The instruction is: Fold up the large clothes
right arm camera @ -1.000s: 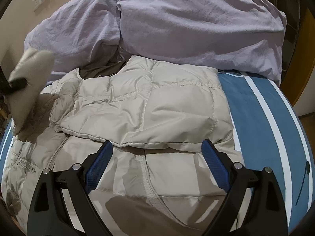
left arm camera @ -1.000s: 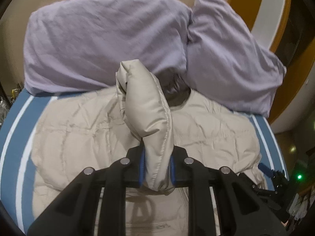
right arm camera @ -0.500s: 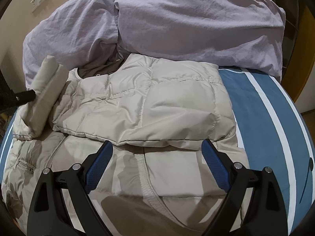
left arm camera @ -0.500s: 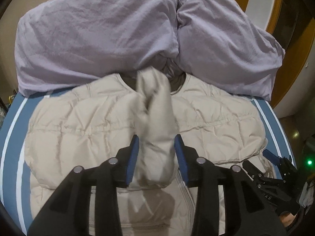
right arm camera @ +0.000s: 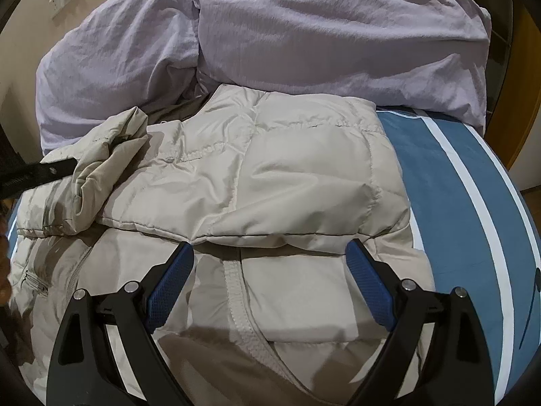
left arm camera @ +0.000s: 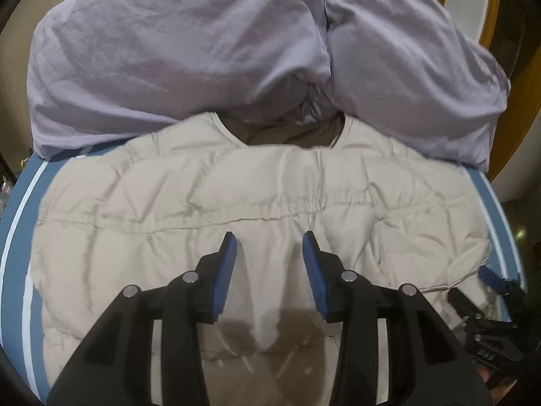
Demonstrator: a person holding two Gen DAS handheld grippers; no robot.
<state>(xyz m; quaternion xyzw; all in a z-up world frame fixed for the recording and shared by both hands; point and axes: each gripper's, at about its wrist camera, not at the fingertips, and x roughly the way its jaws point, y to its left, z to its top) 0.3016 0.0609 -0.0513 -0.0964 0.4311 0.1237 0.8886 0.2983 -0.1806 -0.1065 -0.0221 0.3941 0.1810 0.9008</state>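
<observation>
Left wrist view: the left gripper (left arm camera: 267,247), fingers just spreading, frees the puffer jacket (left arm camera: 169,209) sleeve (right arm camera: 101,165); smooth it flat mid-bed (right arm camera: 473,169). Right gripper (right arm camera: 270,253) hovers, spread.

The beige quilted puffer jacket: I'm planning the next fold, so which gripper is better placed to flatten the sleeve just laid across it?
Left. The left gripper straddles the beige sleeve, jaws just opened, pads clear of it. The right gripper hangs open over the beige quilted puffer jacket, beside the other folded sleeve.

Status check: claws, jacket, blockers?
Left claw just opened, sleeve dropped across jacket. Right claw open, empty. Pillows crowd the collar.
</observation>
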